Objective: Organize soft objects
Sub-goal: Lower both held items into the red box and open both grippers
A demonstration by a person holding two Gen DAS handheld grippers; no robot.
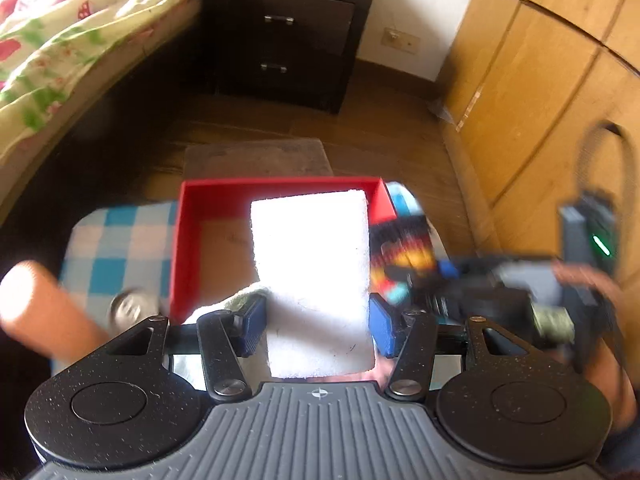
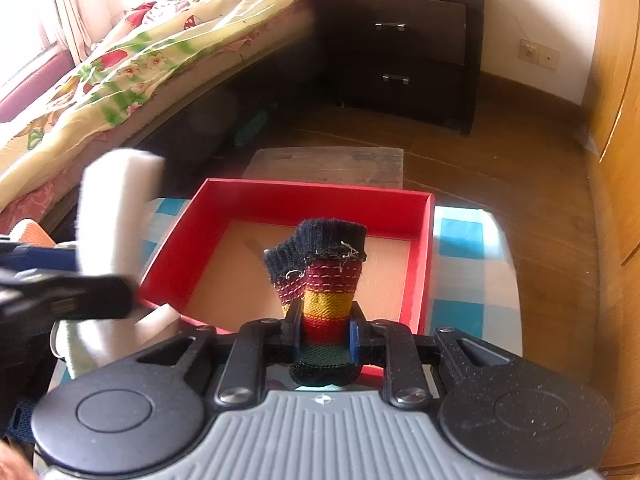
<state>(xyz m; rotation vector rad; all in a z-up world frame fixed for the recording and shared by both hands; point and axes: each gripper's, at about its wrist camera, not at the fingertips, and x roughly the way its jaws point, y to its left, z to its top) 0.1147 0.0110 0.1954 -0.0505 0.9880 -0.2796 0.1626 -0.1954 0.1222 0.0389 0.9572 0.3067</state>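
Note:
A white sponge block (image 1: 312,276) stands upright between the blue pads of my left gripper (image 1: 316,330), which is shut on its lower part, in the air over the near edge of a red box (image 1: 192,216). The box, open and with a bare cardboard floor (image 2: 320,264), rests on a blue-and-white checked cloth (image 2: 464,264). My right gripper (image 2: 324,340) is shut on a striped sock (image 2: 324,292) with a dark cuff, held above the box's near wall. The right wrist view shows the sponge (image 2: 116,216) blurred at the left. The left wrist view shows the sock (image 1: 404,256) at the right.
A pale green-and-white soft piece (image 1: 236,300) lies by the box's near left corner. An orange cylinder (image 1: 44,312) and a metal disc (image 1: 128,308) are at the left. A flowered bed (image 1: 60,40), dark nightstand (image 1: 288,40), wooden wardrobe (image 1: 540,80) and grey floor mat (image 1: 260,156) surround the spot.

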